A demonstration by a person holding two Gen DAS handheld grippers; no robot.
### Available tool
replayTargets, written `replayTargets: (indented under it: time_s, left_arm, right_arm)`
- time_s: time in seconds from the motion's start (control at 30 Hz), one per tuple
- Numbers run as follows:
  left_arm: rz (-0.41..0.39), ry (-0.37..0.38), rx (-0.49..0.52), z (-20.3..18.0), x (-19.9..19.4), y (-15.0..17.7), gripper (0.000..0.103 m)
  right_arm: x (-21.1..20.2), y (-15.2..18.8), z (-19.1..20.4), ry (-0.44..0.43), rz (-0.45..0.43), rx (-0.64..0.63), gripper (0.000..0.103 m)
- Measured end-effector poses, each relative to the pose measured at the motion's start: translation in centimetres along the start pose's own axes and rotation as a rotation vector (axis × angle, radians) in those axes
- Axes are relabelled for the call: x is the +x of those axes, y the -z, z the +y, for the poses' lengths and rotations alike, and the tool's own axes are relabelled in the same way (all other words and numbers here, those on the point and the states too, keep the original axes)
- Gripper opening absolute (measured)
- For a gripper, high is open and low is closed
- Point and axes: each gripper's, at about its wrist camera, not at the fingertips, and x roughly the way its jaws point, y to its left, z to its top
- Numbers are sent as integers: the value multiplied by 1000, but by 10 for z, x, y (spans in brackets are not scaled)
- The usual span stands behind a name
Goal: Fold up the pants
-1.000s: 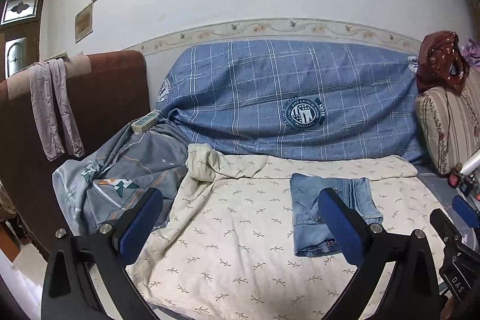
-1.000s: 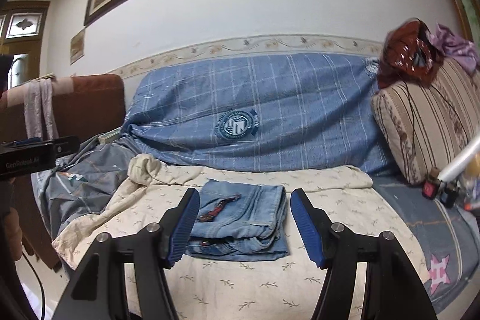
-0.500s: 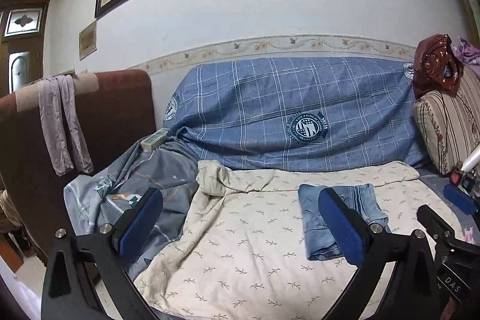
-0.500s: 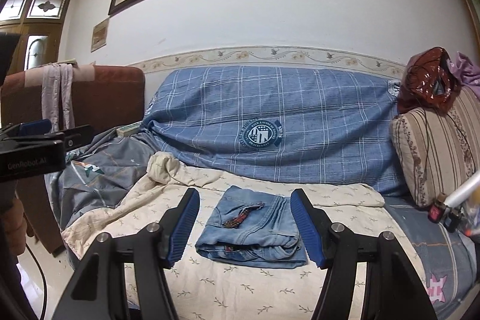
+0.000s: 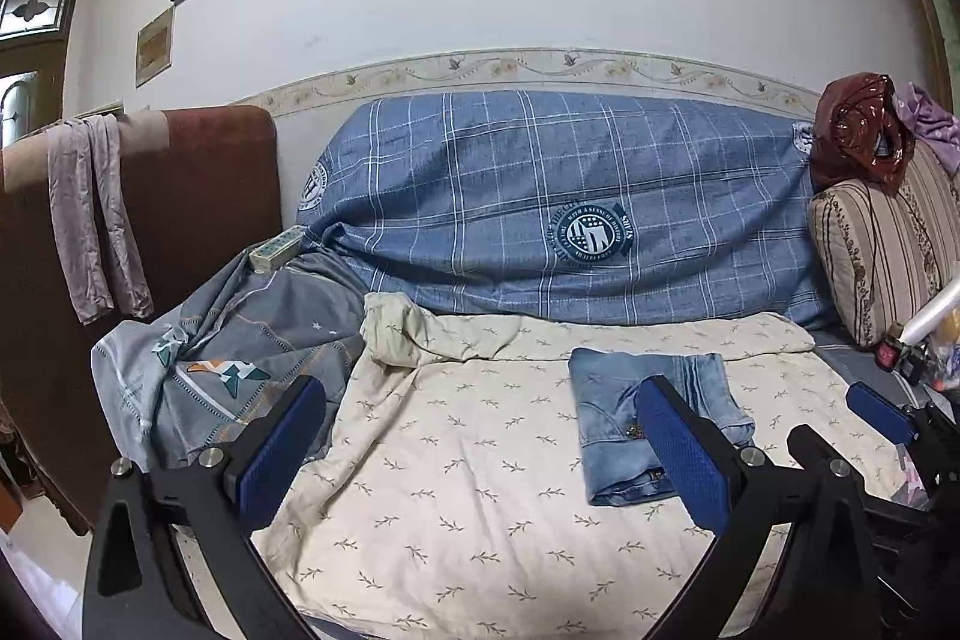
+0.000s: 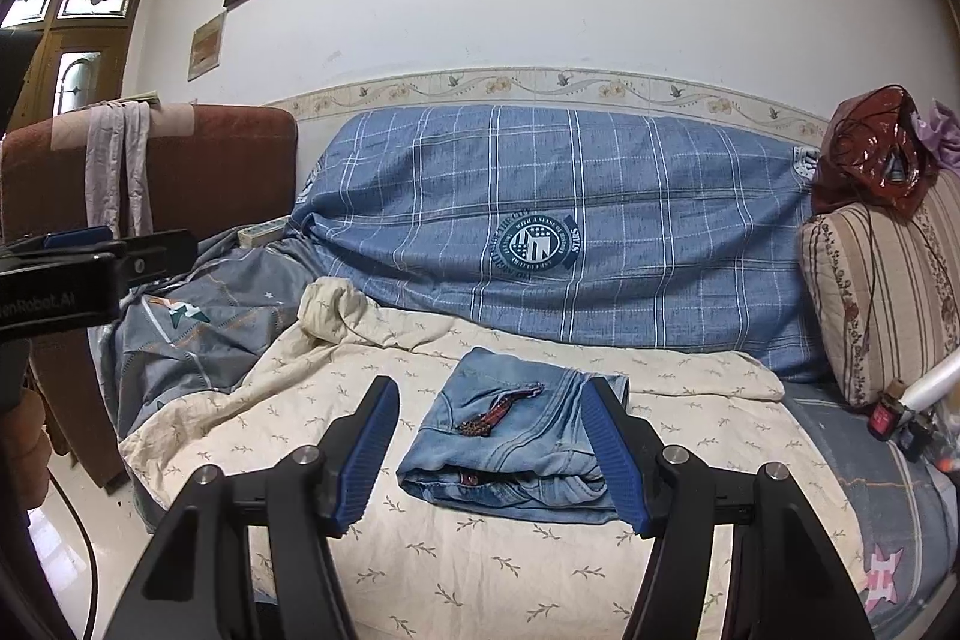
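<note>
The folded jeans [image 6: 516, 445] are lying as a compact bundle on the cream leaf-print sheet [image 6: 690, 418], looking finished. The right gripper [image 6: 492, 454] is hovering wide and empty before them; the left gripper [image 5: 480, 451] is hanging equally wide, holding nothing.

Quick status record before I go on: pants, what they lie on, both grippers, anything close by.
pants: folded jeans, compact bundle, lying flat, nothing gripping them
surface: cream leaf-print sheet spread over the sofa seat
left gripper: open, empty, jeans off to its right
right gripper: open, empty, short of the jeans, which lie in line with the gap
behind: blue checked cover on the sofa back
right of seat: striped cushion
left of seat: crumpled grey cloth
</note>
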Motion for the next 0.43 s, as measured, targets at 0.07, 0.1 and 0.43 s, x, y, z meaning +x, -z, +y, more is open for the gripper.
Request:
replayTargets:
  time_s: [0.07, 0.1, 0.43]
  left_arm:
    - [3, 0, 1, 0, 1, 0, 103]
    - [4, -1, 2, 0, 2, 0, 103]
    - [15, 46, -13, 0, 10, 0, 103]
  right_arm:
    - [1, 1, 0, -2, 1, 0, 66]
    - [1, 0, 0, -1, 2, 0, 66]
    - [11, 4, -4, 8, 16, 4, 66]
